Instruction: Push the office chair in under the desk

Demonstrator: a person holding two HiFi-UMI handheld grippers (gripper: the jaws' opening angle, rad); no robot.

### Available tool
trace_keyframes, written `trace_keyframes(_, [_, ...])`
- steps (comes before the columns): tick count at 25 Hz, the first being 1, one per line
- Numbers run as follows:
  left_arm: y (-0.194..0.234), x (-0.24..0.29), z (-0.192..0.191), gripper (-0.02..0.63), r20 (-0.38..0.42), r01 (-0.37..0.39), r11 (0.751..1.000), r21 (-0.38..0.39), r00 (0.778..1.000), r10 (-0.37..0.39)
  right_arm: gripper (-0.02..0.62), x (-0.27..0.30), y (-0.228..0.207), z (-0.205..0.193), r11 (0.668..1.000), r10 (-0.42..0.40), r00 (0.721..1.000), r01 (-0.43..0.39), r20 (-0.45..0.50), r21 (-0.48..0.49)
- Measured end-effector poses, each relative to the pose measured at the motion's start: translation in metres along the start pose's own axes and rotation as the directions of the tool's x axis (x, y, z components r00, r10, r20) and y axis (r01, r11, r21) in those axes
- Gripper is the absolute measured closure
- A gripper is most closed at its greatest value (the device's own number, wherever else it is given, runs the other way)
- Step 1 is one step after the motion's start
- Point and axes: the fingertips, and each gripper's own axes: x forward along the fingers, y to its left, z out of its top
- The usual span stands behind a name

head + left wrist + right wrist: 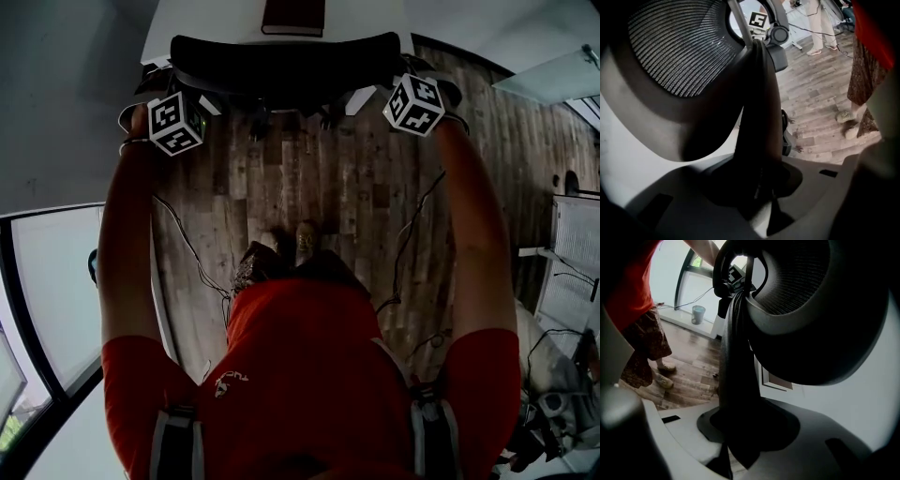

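- My left gripper [208, 103] is clamped on the chair [286, 61] back's left edge.
- My right gripper [364, 97] is clamped on its right edge.
- The chair back is at the desk [206, 19] edge.
- The shirt [309, 375] print is unreadable.

The chair back [286, 61] spans the far side, before the white surface [206, 19], and closes the way forward. Near it the wood floor [309, 169] is free, only thin cables [192, 248] lie at left and right.
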Motion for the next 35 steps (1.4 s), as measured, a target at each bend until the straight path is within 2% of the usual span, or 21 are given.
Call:
trace_keyframes(8, [0.028,0.027,-0.019,0.463,-0.011,-0.011,1.000,-0.014,1.000,0.011,0.457,0.022,-0.026,0.008,1.000,-0.016,1.000,0.016,-0.010,0.016])
trace_keyframes(14, [0.034,0.030,-0.006,0.462,0.008,-0.035,0.999,-0.013,0.999,0.035,0.456,0.023,-0.036,-0.003,1.000,-0.009,1.000,0.009,0.008,-0.003])
trace_keyframes(22, [0.032,0.032,-0.007,0.453,0.008,-0.046,0.998,-0.031,0.999,0.046,0.453,0.026,-0.037,-0.003,1.000,-0.024,1.000,0.024,0.020,-0.008])
trace_keyframes(28, [0.028,0.026,-0.010,0.434,0.004,-0.058,0.997,-0.045,0.998,0.058,0.414,0.023,-0.033,0.001,0.999,-0.023,1.000,0.023,0.001,0.035])
trace_keyframes(30, [0.026,0.024,-0.011,0.410,-0.004,-0.056,0.998,-0.043,0.998,0.056,0.374,0.020,-0.030,0.001,0.999,-0.024,1.000,0.024,-0.009,0.037])
trace_keyframes(35, [0.029,0.011,-0.018,0.374,-0.006,-0.089,0.995,-0.049,0.996,0.089,0.351,0.007,-0.030,0.002,0.998,-0.054,0.998,0.055,-0.025,0.027])
